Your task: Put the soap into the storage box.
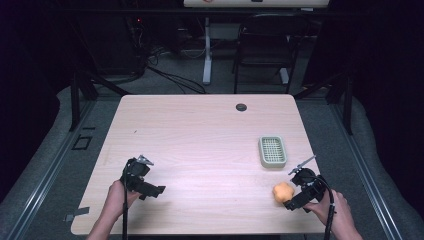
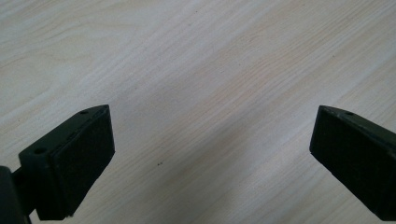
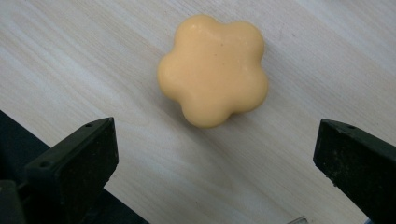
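An orange flower-shaped soap (image 1: 282, 191) (image 3: 214, 69) lies flat on the light wood table (image 1: 200, 135) near its front right corner. My right gripper (image 1: 295, 200) (image 3: 215, 158) hovers right beside it, open, with the soap just beyond its wide-apart jaws and nothing between them. A pale green soap dish (image 1: 272, 151) with a slotted grid sits farther back on the right. My left gripper (image 1: 157, 190) (image 2: 212, 154) is at the front left, open over bare wood, empty.
A round black grommet (image 1: 241, 107) sits near the table's far edge. Beyond the table stand a dark chair (image 1: 265, 45) and a white desk leg (image 1: 207, 50) with cables on the floor. The table's front edge shows close under the right gripper.
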### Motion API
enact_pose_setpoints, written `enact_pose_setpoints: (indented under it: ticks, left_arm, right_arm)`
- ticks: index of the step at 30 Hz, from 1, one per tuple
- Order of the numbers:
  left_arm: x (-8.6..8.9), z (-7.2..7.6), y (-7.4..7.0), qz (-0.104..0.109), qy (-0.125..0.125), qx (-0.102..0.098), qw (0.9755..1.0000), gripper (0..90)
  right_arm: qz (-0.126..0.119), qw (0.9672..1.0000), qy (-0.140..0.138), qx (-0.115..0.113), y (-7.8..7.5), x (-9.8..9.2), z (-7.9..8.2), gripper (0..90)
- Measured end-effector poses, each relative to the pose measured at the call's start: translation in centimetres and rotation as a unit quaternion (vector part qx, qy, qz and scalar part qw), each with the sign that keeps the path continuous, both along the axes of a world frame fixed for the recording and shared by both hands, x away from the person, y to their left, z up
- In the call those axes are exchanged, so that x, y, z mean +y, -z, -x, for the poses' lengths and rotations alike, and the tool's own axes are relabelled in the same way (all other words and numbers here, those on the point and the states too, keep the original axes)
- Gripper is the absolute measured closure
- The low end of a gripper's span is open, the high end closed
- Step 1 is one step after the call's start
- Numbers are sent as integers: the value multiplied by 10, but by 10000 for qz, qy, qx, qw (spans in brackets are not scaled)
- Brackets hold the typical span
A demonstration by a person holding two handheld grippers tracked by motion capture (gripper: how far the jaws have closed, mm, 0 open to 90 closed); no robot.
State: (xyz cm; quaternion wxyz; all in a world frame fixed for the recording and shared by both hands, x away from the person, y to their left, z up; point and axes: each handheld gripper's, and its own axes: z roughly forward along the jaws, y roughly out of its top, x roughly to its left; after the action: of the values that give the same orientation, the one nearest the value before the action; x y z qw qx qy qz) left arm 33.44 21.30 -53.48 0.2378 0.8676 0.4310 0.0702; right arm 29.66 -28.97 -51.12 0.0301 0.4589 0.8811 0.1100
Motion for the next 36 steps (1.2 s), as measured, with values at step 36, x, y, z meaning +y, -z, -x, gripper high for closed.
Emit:
enact_pose_setpoints:
  ticks: [36]
  left_arm:
    - [-1, 0, 0, -11, 23, 0, 10000, 0]
  right_arm:
    - [455, 9980, -347, 283, 14, 28, -32, 133]
